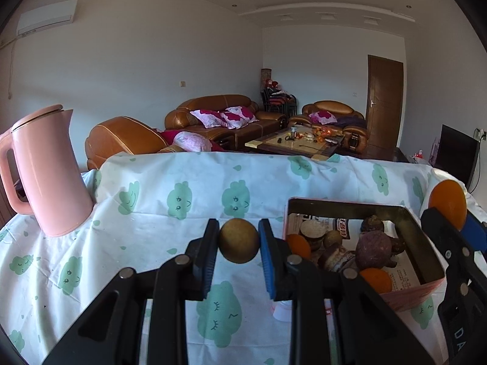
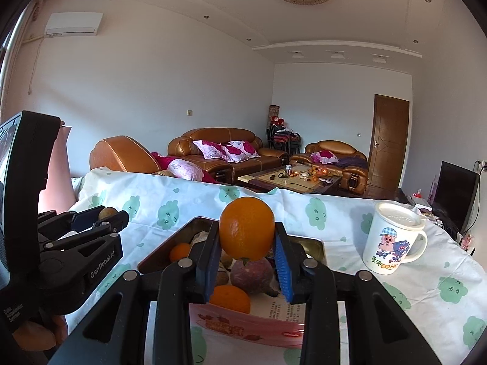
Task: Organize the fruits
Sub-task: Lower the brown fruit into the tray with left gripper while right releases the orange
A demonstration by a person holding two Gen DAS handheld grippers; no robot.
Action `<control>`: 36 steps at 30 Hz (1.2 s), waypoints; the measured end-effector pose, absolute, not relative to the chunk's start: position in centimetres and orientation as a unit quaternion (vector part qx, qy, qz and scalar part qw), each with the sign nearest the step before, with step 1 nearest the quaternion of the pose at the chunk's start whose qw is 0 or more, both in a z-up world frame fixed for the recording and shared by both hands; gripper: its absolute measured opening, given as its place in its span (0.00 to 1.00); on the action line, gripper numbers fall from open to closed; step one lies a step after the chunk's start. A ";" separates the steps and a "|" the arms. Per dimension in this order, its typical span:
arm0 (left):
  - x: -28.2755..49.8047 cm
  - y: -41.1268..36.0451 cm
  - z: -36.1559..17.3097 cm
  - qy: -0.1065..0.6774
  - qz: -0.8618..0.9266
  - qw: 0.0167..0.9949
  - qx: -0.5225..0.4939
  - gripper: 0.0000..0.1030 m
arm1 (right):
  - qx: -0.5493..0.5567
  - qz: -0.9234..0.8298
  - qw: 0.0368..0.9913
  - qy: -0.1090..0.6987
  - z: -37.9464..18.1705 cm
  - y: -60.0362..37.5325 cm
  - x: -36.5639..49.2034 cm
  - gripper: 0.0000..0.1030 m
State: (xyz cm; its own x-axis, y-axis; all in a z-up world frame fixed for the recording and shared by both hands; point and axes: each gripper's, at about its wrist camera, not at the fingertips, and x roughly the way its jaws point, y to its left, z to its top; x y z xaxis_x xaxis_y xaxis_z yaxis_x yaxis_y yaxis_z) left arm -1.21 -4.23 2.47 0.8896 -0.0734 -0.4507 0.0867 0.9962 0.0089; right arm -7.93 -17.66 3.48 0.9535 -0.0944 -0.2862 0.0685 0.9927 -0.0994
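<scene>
holding an orange [image 2: 246, 228] clamped in our right tool [image 2: 247, 261] directly above the tin [image 2: 315, 248], we are gripping a brown fruit [image 1: 239, 241] in the left tool [image 1: 239, 261] just left of it.

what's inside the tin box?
In the tin box: two small oranges, a dark purplish fruit, brownish round pieces and printed paper. The right tool and its orange hide part of the contents.
</scene>
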 end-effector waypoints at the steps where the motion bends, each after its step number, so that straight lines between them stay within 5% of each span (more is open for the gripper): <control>1: -1.2 -4.6 2.5 0.231 -0.044 0.972 0.017 0.27 | -0.044 -0.045 0.987 0.146 3.5 -18.0 -7.9 0.34; 14: 0.2 -8.9 2.5 0.239 -0.078 0.968 0.021 0.27 | -0.040 -0.079 0.982 0.165 3.3 -21.2 -6.5 0.34; 31: 3.3 -11.9 0.6 0.298 -0.118 0.947 0.026 0.28 | 0.079 0.026 0.950 0.299 0.2 -25.0 1.1 0.35; 33: 3.4 -11.7 0.6 0.300 -0.108 0.947 0.026 0.36 | 0.094 0.041 0.945 0.311 -0.2 -25.2 1.5 0.35; 36: 3.3 -11.1 0.7 0.296 -0.081 0.951 0.018 0.62 | 0.122 0.047 0.939 0.318 -0.5 -25.9 1.6 0.36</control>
